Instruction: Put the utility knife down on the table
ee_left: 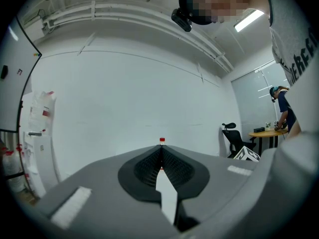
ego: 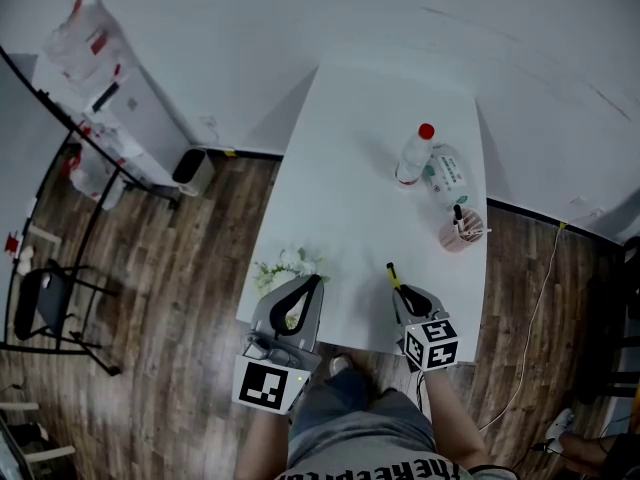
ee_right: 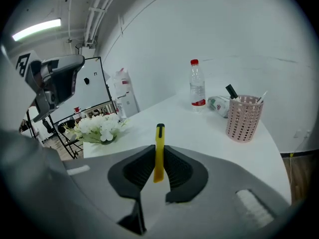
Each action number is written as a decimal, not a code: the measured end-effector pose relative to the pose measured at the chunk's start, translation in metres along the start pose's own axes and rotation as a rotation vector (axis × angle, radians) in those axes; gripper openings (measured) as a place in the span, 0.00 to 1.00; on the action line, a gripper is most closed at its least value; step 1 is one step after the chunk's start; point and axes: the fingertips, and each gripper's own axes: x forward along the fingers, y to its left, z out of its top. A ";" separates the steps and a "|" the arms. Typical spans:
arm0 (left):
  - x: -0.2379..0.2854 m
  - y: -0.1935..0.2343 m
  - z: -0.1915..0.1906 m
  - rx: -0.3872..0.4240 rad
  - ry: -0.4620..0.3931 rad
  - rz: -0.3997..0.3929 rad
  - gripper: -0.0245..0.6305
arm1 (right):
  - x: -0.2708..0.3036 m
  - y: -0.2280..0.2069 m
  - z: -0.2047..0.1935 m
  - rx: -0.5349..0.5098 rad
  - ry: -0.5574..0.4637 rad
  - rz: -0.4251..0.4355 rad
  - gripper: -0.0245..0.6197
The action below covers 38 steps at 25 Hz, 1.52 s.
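Head view looks down; gripper views face the bottle [ego: 414, 155].

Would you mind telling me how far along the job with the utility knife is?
Done: the grasp. In hand: the right gripper is shut on the yellow utility knife above the white table, at its near edge; the left gripper is shut, empty. Left: lower the knife, release.

You wear a grey T-shirt [ego: 380, 465], black lettering; left gripper [ego: 314, 282], right gripper [ego: 401, 292]: grey shells, black ribbed pads [ee_right: 134, 169], black-and-white marker cubes [ego: 432, 343].
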 end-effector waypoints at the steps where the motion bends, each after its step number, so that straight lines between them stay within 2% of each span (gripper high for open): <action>1: 0.000 0.000 -0.001 0.000 0.001 0.000 0.06 | 0.002 -0.001 -0.002 0.000 0.008 -0.001 0.12; 14: -0.002 0.005 -0.006 -0.011 0.006 0.001 0.06 | 0.020 -0.008 -0.035 -0.028 0.137 -0.042 0.12; 25: -0.005 0.011 -0.009 -0.015 0.011 0.006 0.06 | 0.029 -0.011 -0.045 -0.068 0.222 -0.076 0.12; 35: -0.007 0.010 -0.009 -0.015 0.007 0.006 0.06 | 0.029 -0.011 -0.046 -0.071 0.236 -0.094 0.13; 38: -0.009 0.008 -0.008 -0.014 0.005 0.007 0.06 | 0.026 -0.010 -0.044 -0.058 0.212 -0.092 0.17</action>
